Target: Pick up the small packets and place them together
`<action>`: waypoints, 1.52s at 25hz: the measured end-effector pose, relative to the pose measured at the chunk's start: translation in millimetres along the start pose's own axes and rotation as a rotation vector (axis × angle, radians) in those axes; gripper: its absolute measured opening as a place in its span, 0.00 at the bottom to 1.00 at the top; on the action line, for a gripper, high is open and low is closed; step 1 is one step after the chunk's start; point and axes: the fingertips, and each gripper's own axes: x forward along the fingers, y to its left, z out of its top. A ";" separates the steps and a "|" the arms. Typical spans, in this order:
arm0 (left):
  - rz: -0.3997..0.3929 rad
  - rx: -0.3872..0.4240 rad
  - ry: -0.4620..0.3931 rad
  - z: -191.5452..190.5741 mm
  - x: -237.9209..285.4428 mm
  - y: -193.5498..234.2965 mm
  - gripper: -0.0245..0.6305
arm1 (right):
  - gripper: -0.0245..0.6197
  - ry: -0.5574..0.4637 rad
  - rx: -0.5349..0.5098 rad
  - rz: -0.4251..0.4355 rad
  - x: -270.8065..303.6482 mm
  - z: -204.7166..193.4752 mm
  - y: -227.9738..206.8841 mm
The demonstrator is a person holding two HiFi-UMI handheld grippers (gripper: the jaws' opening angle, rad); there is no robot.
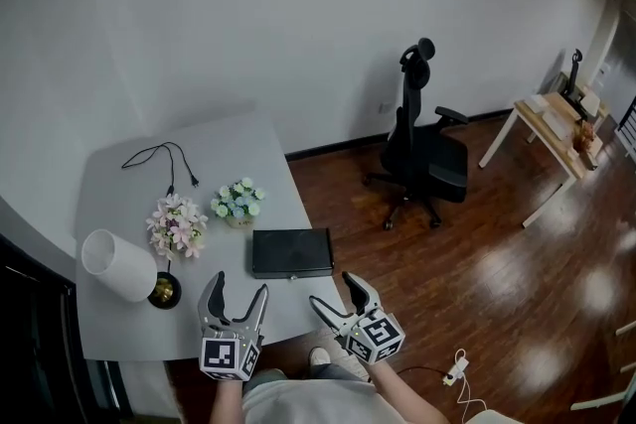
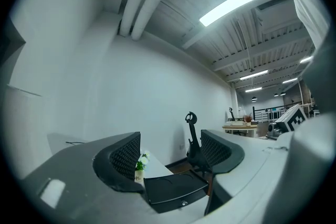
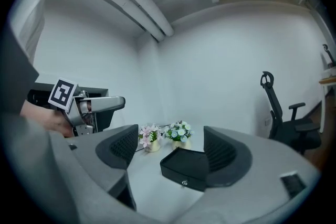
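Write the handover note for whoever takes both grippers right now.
Left gripper: jaws apart, empty, at the near edge of the table.
Right gripper: jaws apart, empty, beside the left one, just off the table's near corner.
Things: no small packets show in any view. On the table stand a black box with a small knob on its front, two flower pots, a lamp and a cable. What the box holds cannot be told.
Done: nothing picked up or grouped.
Left: find the packets, probably trying the box first, then gather them in one spot.
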 end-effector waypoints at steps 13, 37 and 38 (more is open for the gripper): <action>-0.049 0.003 0.037 -25.2 12.7 42.3 0.57 | 0.57 0.455 0.252 -0.074 72.5 -174.8 -18.4; -0.081 -0.022 0.086 -35.8 -10.6 61.2 0.57 | 0.14 0.679 0.375 -0.270 125.9 -250.4 -50.9; -0.084 -0.014 0.088 -36.4 -10.6 61.0 0.57 | 0.14 0.674 0.394 -0.265 122.4 -251.8 -47.6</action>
